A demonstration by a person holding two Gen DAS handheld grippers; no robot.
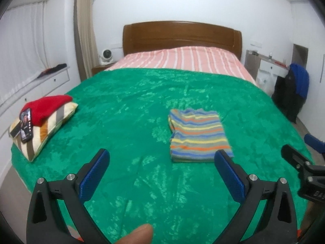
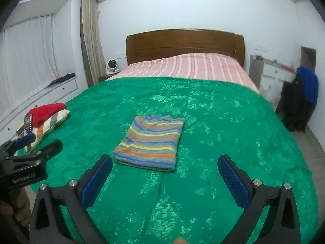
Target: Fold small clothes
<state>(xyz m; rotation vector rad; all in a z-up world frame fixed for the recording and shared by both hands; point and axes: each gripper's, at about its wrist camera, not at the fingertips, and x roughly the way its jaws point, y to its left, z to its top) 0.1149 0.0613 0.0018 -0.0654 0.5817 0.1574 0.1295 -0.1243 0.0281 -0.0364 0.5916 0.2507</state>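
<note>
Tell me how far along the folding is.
Done: the striped shirt lies folded in a neat rectangle on the green blanket. In hand: nothing; the left gripper and right gripper are both open and empty, clear of it. Left: no other unfolded clothes show on the bed, so it looks finished.

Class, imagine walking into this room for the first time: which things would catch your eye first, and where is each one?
First comes the bright green blanket covering most of the bed. On its middle lies a striped garment, folded into a neat rectangle. At the blanket's left edge a red cloth sits on a striped pillow, and both the left gripper and the right gripper hang open and empty in front.
</note>
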